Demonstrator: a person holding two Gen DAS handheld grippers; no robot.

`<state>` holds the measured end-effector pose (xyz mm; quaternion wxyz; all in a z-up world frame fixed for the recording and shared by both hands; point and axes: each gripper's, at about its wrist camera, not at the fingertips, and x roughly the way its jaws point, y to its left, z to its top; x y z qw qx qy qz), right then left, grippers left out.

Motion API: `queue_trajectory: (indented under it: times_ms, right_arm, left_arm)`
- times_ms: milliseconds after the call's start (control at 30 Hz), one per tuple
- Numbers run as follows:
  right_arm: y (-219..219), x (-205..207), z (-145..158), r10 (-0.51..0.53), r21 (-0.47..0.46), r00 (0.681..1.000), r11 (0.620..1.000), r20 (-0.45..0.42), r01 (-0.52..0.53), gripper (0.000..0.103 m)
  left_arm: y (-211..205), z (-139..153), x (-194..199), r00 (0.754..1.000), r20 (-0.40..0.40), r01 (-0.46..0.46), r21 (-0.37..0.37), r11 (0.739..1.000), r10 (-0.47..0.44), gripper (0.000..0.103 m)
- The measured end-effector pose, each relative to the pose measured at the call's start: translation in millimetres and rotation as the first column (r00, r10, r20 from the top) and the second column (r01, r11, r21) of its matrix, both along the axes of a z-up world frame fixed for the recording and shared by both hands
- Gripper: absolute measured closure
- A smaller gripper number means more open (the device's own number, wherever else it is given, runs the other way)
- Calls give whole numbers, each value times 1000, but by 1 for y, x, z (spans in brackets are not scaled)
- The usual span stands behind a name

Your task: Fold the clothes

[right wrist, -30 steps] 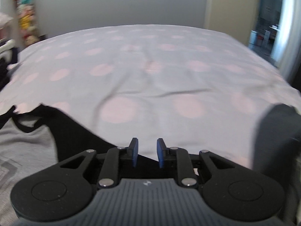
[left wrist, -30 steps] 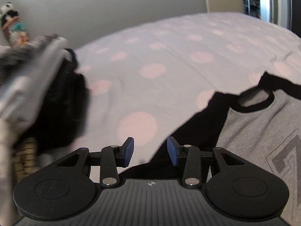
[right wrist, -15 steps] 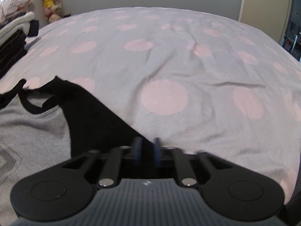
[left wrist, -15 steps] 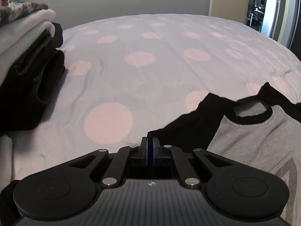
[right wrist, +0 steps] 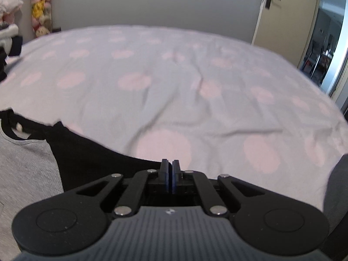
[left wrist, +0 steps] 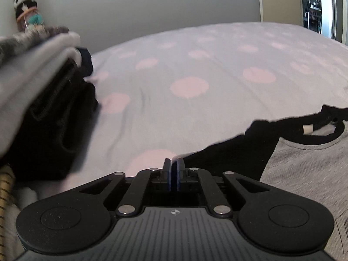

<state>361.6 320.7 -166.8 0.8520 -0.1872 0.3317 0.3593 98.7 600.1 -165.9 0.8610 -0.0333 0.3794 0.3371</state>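
Bedroom setting: grey wall, cream door (right wrist: 285,21) at right, bed (right wrist: 174,82) covered by a lilac sheet with pink dots, lightly creased.

Item 1: raglan shirt (left wrist: 304,174), grey body, black sleeves and black neck trim, lying flat on the near part of the bed; also seen at lower left in the right wrist view (right wrist: 26,163). A small tag shows inside the collar.

Item 2: left gripper (left wrist: 173,169), fingers pressed together at the end of the shirt's black sleeve; whether cloth lies between them cannot be told.

Item 3: right gripper (right wrist: 170,171), fingers nearly together, a thin slit between them, at the edge of the other black sleeve; hold on the cloth cannot be told.

Item 4: stack of folded clothes (left wrist: 39,100), white, grey and black layers, on the left side of the bed, blurred.

Item 5: plush toys (right wrist: 41,6) against the wall at far left.
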Motion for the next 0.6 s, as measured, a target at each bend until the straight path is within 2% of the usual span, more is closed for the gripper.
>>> queue_trajectory:
  times_ms: [33, 67, 100, 200, 300, 467, 600]
  right_arm:
    - [0, 1, -3, -5, 4, 1000, 1000, -23, 5, 98]
    - [-2, 0, -2, -11, 13, 999, 1000, -35, 12, 96]
    - [-5, 0, 0, -18, 24, 999, 1000, -45, 19, 94]
    - [-17, -7, 12, -37, 60, 998, 997, -57, 40, 91]
    - [-35, -20, 29, -55, 105, 995, 992, -83, 64, 91]
    - [-76, -69, 47, -58, 145, 985, 986, -160, 81, 85]
    - [-112, -117, 54, -54, 141, 979, 987, -194, 83, 77]
  left_arm:
    - [0, 0, 0, 1000, 6, -10, -2, 1000, 10, 92]
    - [-1, 2, -2, 1000, 18, -17, -9, 1000, 17, 79]
    - [-1, 5, -7, 999, 28, -22, -17, 1000, 22, 71]
    - [-9, 21, -28, 998, 62, -31, -7, 999, 32, 70]
    - [-25, 38, -59, 995, 95, -31, -40, 999, 35, 70]
    - [-65, 65, -117, 992, 120, -17, -81, 997, 27, 70]
    - [-108, 77, -165, 995, 90, -34, -112, 993, 45, 70]
